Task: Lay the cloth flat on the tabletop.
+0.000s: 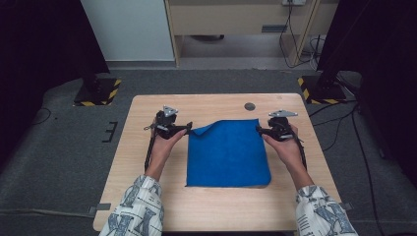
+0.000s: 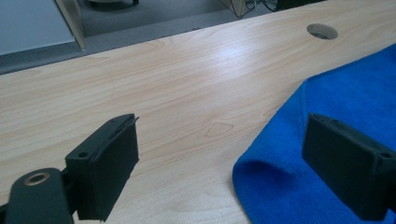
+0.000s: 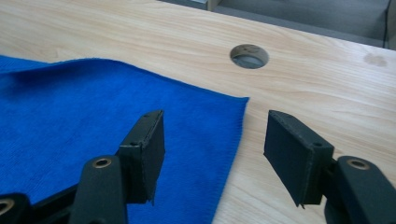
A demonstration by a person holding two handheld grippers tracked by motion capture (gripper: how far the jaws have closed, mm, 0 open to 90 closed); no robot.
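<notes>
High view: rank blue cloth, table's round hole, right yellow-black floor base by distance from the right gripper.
From the right gripper:
1. blue cloth, its far right corner at the jaw tips.
2. round hole, in the tabletop just beyond, toward the far edge.
3. yellow-black floor base, off the table, far right.

Even, soft overhead light; table point(image 1: 216, 206) bright, floor edges dark. Faint glare on wood beyond left tongs point(image 2: 219, 154). Pictures slightly soft.

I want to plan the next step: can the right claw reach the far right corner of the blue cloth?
Probably yes. The right claw is open, the blue cloth corner lies flat between its jaws, and nothing blocks it.
</notes>
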